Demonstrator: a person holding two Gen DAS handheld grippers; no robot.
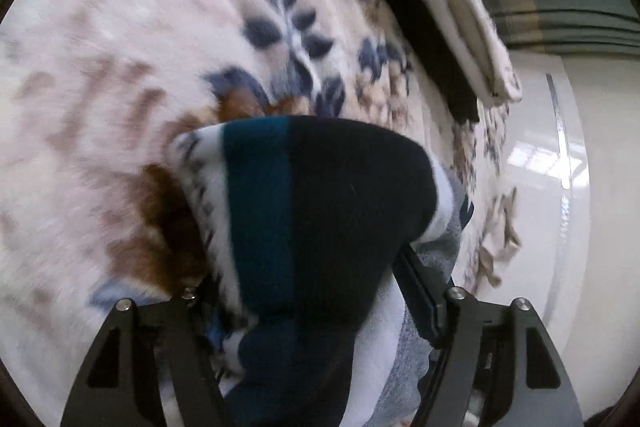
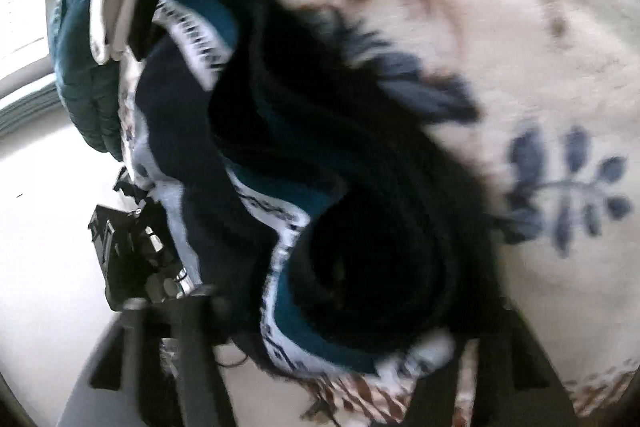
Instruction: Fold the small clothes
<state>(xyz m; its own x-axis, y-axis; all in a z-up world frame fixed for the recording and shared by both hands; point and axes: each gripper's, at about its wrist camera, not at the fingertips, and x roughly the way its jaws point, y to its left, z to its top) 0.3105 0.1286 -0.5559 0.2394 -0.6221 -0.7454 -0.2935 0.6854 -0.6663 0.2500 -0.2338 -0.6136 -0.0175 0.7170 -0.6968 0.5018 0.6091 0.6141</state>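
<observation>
The left gripper has its 2 black jaws standing apart with a thick navy, teal and white knitted garment bunched between them. The cloth fills the gap and hides the pads, so I cannot tell whether they press on it or only flank it.

The right gripper is smeared by motion blur. The same knit, rolled into a dark coil with a white patterned band, lies between and over its jaws, and here too I cannot tell whether the jaws pinch it.

The garment sits at the edge of a cream fleece blanket with blue leaf and brown flower prints, which covers the surface under both tools. Beyond it lie a pale folded cloth over a dark bar and a glossy white floor.

Judging by its look, the knit is soft, light and limp, thick enough to hold a loose fold but ready to sag and unroll. It should not slip much on fleece. The firmer white-banded hem looks like the best place to grip, 1 corner per tool.
</observation>
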